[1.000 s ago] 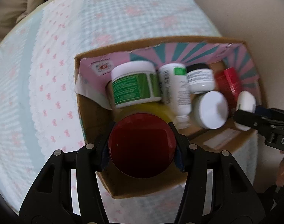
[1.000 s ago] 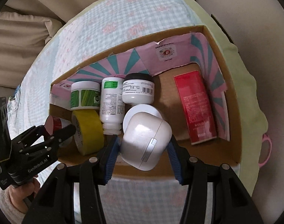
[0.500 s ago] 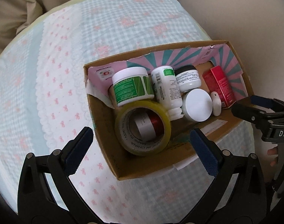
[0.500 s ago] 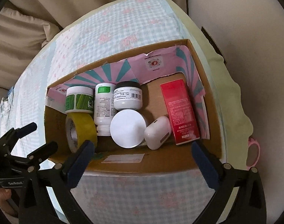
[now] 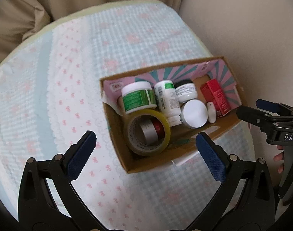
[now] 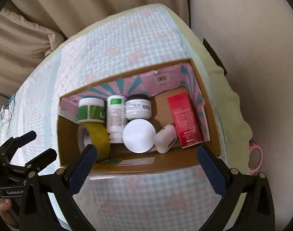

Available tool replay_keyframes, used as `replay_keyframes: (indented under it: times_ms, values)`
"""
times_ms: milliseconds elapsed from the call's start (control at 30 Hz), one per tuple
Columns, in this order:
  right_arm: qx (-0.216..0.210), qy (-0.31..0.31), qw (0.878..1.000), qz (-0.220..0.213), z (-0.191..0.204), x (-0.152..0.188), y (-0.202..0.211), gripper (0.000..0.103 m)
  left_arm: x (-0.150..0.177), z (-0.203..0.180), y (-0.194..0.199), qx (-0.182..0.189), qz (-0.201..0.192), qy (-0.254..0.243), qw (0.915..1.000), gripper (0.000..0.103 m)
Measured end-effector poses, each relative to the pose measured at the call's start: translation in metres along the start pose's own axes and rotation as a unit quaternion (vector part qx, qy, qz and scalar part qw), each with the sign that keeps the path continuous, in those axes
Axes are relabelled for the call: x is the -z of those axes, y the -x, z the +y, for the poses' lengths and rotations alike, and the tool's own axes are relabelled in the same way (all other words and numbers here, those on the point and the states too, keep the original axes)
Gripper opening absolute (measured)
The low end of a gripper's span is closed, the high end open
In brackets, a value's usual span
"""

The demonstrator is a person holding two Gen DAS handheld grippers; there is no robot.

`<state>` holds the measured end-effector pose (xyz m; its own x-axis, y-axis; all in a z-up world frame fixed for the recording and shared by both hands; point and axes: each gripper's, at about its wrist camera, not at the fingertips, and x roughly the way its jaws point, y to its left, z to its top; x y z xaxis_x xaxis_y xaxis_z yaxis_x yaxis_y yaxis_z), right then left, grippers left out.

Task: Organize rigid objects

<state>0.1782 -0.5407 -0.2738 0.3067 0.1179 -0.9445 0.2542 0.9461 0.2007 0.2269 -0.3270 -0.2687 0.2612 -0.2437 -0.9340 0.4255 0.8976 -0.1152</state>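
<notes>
Open-topped brown cardboard box [image 6: 138,166] with a pink and teal striped paper lining sits on a surface covered by a pale blue checked cloth with pink bows [image 5: 73,80]; what lies under the cloth cannot be told.

Box contents, left to right along the far wall:
- white round jar with a green label [image 6: 91,111]
- tall white bottle with a green patch near its top [image 6: 115,115], lying flat
- short white jar with a black lid and barcode label [image 6: 138,108]
- red rectangular carton with white print [image 6: 184,119], lying flat against the right wall

Nearer row:
- roll of yellowish packing tape [image 5: 147,132], on edge, just below the green-label jar. A grey cylinder with a red end [image 5: 152,132] sits inside its core.
- round white lid or jar top [image 6: 139,135], touching the bottle's foot
- small white rounded case [image 6: 164,138], between that lid and the red carton

Left tongs [image 5: 145,154]: blue-padded jaws spread fully wide, nothing between them, above the box's near left corner.

Right tongs [image 6: 147,166]: likewise spread fully wide and empty, above the box's near wall.

Each tongs appears at the edge of the other's view. Fingers [image 5: 279,159] of the person's right hand show on its handle.
</notes>
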Motion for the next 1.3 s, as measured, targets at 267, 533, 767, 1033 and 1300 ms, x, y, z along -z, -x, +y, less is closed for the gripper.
replay_keyframes:
  times_ms: [267, 533, 767, 1033, 1300]
  values:
    - [0.007, 0.034, 0.998, -0.05, 0.047, 0.006, 0.076, 0.103, 0.016, 0.027, 0.101, -0.026, -0.06, 0.029, 0.9974, 0.103]
    - [0.003, 0.081, 0.988, -0.132, 0.127, 0.022, 0.179, 0.103, 0.047, 0.075, 0.234, -0.079, -0.148, 0.062, 0.9838, 0.103]
    - [0.003, 0.112, 0.975, -0.19, 0.198, 0.058, 0.243, 0.103, 0.093, 0.11, 0.323, -0.102, -0.229, 0.097, 0.9633, 0.103]
    - [0.011, 0.12, 0.967, -0.227, 0.233, 0.098, 0.264, 0.103, 0.14, 0.126, 0.359, -0.119, -0.262, 0.105, 0.952, 0.103]
    - [0.028, 0.122, 0.962, -0.242, 0.247, 0.111, 0.272, 0.103, 0.153, 0.129, 0.37, -0.107, -0.275, 0.101, 0.9502, 0.103]
